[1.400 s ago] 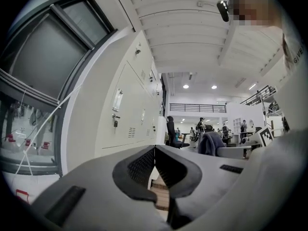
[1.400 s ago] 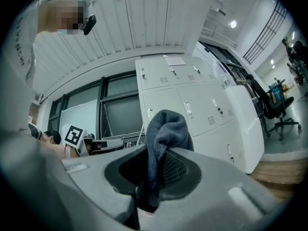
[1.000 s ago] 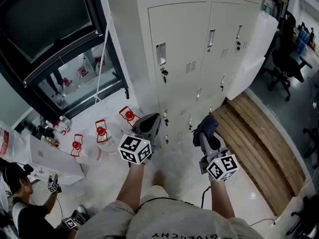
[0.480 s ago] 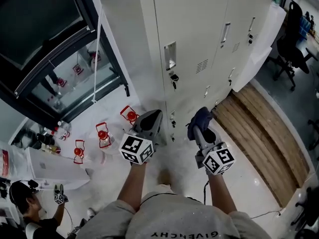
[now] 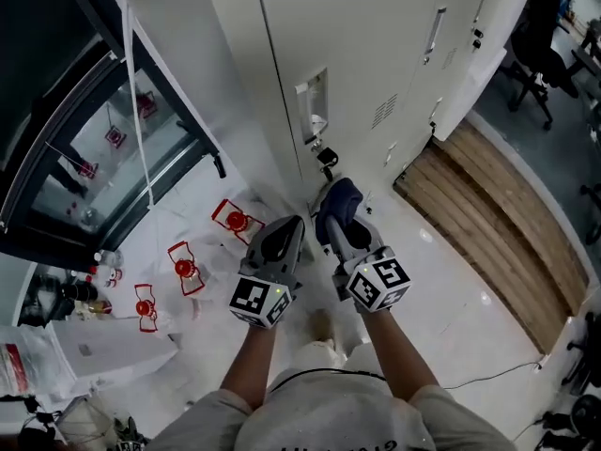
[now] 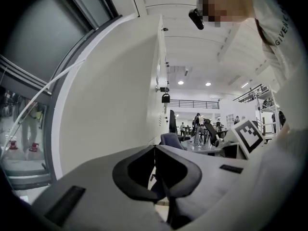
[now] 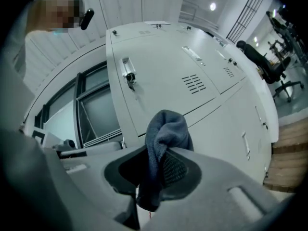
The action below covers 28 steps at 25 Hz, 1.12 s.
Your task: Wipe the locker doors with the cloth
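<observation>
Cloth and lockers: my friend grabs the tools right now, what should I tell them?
The right tool is shut on the bunched dark blue cloth, held up near the pale grey metal locker doors, apparently not touching them.
The left tool is shut and empty, beside the right one.
Done: the cloth is in the tool.
Left: press the cloth to a door and wipe each one.

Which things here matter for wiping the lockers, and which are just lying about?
For the job:
- blue-grey cloth, pinched in the right gripper
- pale grey metal locker doors

Just lying about:
- red-and-white objects on the floor
- black office chair
- wooden plank platform
</observation>
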Available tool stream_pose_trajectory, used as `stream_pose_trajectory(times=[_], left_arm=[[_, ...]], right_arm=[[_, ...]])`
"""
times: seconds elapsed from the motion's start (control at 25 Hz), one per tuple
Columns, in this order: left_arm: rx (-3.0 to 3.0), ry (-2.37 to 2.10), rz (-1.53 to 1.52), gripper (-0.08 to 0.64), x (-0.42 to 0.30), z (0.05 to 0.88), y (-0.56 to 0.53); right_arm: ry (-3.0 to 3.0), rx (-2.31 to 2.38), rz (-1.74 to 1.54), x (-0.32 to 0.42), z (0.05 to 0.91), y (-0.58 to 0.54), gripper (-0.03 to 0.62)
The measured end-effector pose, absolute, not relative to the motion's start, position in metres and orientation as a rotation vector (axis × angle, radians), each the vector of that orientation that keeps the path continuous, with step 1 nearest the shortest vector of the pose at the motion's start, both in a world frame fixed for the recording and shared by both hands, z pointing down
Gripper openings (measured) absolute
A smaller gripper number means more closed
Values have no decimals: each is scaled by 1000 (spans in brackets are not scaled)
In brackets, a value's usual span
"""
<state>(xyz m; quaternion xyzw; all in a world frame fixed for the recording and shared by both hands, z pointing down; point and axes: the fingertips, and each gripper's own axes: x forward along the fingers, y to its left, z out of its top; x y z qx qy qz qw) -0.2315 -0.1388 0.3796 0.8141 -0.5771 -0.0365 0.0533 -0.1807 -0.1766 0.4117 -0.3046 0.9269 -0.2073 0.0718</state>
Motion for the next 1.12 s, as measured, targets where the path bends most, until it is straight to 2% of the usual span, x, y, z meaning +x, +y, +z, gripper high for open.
stream_pose_trajectory(times=[0.36,0.72,1.12], left_arm=[[2430,-1752,-90,-2,-235,410,-152],[2431,-1740,-80,-2,-232,419,-159],[2448,-1665,-46,-2,-210,433,-153]], right_arm=[[2720,-960,-732,-210,453,-199,52],[2702,-981,-933,-204,522,-216,51],[2712,-1006,-1002,-198,545,-215,54]])
